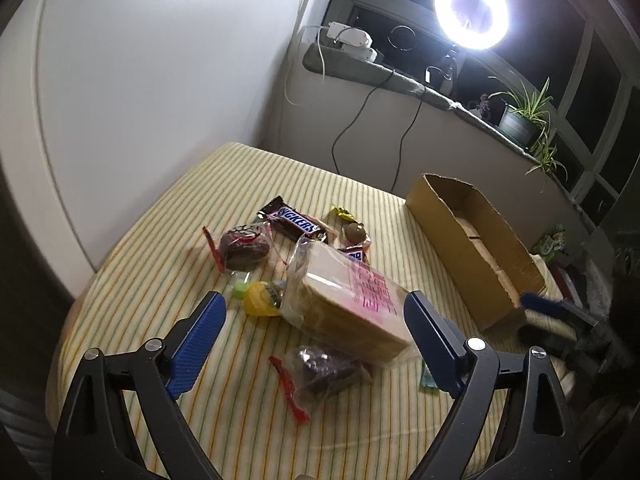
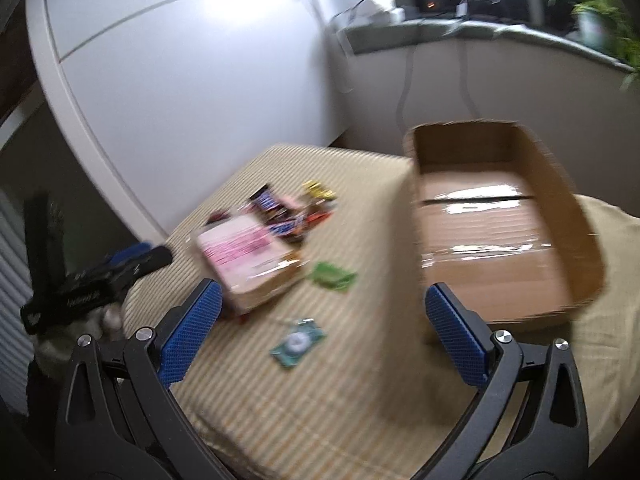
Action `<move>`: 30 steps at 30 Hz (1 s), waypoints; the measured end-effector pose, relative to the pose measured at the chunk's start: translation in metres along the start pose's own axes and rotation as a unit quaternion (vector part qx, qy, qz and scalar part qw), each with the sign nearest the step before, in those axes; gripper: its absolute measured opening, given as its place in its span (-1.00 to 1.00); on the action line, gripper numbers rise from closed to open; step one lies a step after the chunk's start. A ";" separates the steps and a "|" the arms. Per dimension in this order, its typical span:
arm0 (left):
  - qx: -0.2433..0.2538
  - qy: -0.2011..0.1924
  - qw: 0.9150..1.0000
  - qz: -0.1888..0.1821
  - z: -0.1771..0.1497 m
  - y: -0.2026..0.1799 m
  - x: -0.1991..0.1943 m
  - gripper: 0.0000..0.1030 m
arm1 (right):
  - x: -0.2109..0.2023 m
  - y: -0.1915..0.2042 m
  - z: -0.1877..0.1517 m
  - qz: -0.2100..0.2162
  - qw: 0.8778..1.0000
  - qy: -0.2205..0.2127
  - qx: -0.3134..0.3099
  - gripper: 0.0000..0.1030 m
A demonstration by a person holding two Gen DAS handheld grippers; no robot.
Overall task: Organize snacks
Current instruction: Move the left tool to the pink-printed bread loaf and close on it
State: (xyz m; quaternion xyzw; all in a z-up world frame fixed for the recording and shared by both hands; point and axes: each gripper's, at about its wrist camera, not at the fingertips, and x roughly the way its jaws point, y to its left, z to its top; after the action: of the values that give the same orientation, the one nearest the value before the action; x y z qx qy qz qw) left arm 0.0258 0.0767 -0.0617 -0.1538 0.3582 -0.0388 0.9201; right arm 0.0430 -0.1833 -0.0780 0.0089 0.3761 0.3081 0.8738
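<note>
- Snacks lie heaped on the striped table point(image 1: 168, 280), none yet in the cardboard box point(image 1: 476, 240), so the sorting looks barely begun.
- Left tool point(image 1: 316, 344): fingers spread wide, gripping nothing; the big bagged wafer pack point(image 1: 352, 300) sits straight ahead between the tips, not touching either.
- Beyond it: Snickers bar point(image 1: 294, 220), wrapped chocolate cake point(image 1: 244, 246), yellow candy point(image 1: 260, 300); a second dark wrapped cake point(image 1: 328, 372) lies nearer, partly under the pack.
- Right tool point(image 2: 324, 340): also spread and holding nothing; view badly blurred. Box is ahead and to its right, a teal packet point(image 2: 298, 344) just ahead between the tips, a green packet point(image 2: 332, 276) farther on.
- Risks, as I judge them: loose glossy film may slip or crumple, so the tool pinches only plastic; lifting the pack may drag the cake beneath; both tools crowd the same pile and could collide.
</note>
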 end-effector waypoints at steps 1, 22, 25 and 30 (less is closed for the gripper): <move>0.001 0.002 1.000 -0.005 0.003 0.001 0.003 0.72 | 0.008 0.005 -0.002 0.004 1.000 0.008 -0.005 1.00; 0.013 0.076 0.995 -0.058 0.012 0.003 0.040 0.14 | 0.104 0.037 0.002 0.065 0.993 0.100 -0.012 0.40; 0.024 0.078 0.995 -0.050 0.012 0.001 0.040 0.10 | 0.109 0.039 0.002 0.064 0.993 0.101 -0.018 0.30; 0.046 0.073 0.996 -0.037 0.012 -0.008 0.035 0.10 | 0.110 0.038 0.002 0.064 0.993 0.099 -0.021 0.21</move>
State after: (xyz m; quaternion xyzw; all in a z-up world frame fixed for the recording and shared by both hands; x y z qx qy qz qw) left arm 0.0602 0.0660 -0.0732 -0.1208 0.4160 -0.1005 0.8957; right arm 0.0821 -0.0916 -0.1387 -0.0161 0.4525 0.3704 0.8110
